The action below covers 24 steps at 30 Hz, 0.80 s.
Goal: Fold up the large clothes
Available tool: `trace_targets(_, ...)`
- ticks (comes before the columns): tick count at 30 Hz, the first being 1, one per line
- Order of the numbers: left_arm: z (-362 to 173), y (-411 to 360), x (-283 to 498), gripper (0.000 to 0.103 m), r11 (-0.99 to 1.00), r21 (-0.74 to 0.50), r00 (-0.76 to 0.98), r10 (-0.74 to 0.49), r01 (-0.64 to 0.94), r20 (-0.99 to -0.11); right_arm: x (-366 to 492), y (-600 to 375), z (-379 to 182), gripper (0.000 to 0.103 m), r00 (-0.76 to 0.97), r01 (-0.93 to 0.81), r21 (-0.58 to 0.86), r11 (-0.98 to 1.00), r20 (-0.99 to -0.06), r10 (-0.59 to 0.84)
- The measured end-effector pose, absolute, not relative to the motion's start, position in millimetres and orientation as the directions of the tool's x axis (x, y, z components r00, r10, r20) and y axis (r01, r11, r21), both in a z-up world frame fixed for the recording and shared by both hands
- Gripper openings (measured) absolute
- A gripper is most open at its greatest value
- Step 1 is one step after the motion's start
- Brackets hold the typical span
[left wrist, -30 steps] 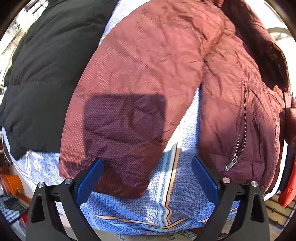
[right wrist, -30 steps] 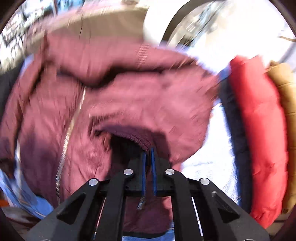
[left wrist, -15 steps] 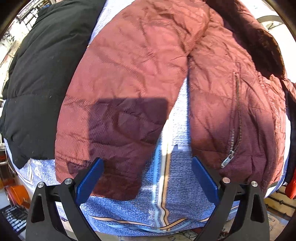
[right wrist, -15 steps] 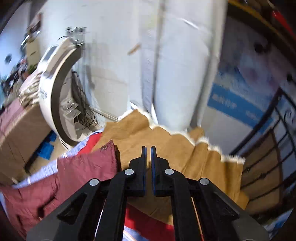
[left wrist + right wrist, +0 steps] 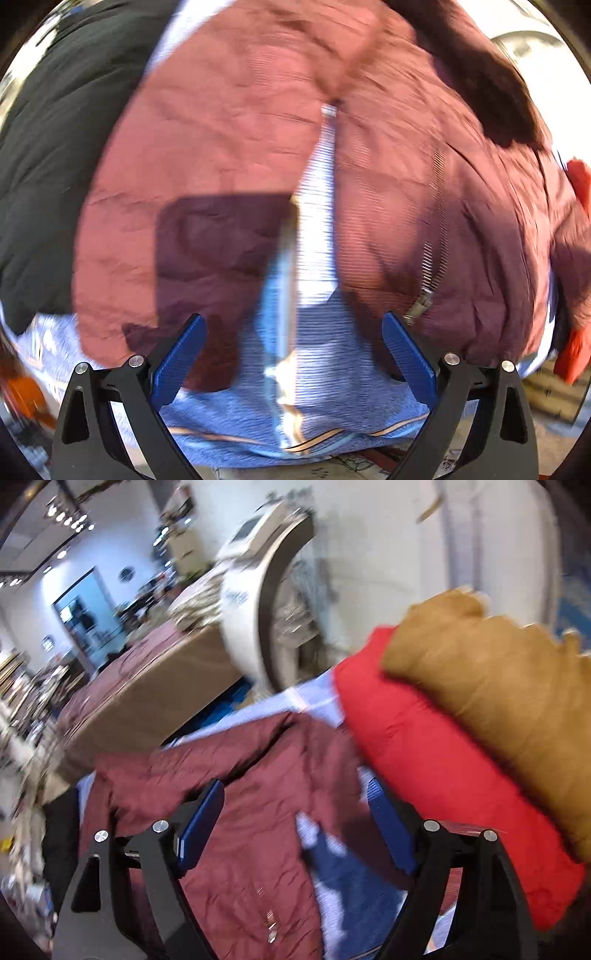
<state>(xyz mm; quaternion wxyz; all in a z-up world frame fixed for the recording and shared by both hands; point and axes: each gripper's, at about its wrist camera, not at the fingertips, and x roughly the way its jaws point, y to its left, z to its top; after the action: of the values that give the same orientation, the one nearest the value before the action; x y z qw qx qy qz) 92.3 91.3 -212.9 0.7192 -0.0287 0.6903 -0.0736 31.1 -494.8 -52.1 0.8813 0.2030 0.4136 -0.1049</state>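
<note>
Hovering left hand-held gripper (image 5: pixel 293 349) w/ jaws apart, empty, over maroon jacket (image 5: pixel 229 155) lying on blue sheet (image 5: pixel 306 413). Aiming for sleeve (image 5: pixel 122 295) edge. Opening right hand-held gripper (image 5: pixel 295 827), nothing between jaws.

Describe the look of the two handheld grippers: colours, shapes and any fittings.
Both match. The left gripper and right gripper each have two black, angular finger arms with triangular cut-outs, silver round screw heads at the joints, and flat blue ribbed pads on the inner faces. No cables, markings, hands or sleeves are visible.
</note>
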Motion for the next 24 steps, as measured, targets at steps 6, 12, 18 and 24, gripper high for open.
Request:
trace_targets(6, -242, 51, 90, 0.094, 0.959, -0.164, -0.066, -0.153, 0.23, -0.986, 39, -424, -182, 0.079, 0.328, 0.267, 0.308, 0.913, -0.92, 0.215)
trace_targets(12, -263, 44, 91, 0.095, 0.944, -0.252, -0.132, -0.228, 0.211, -0.965, 9, -449, -269, 0.079, 0.148, 0.439, 0.197, 0.877, -0.978, 0.146)
trace_targets(18, -282, 36, 96, 0.097, 0.948, -0.237, -0.143, -0.21, 0.211, -0.967, -7, -460, -312, 0.08, 0.14, 0.55, 0.291, 0.783, -0.956, 0.256)
trace_targets(24, -267, 32, 87, 0.057, 0.926, -0.31, -0.151, -0.282, 0.215, -0.947, -11, -448, -311, 0.028, 0.168, 0.533, 0.357, 0.767, -0.933, 0.317)
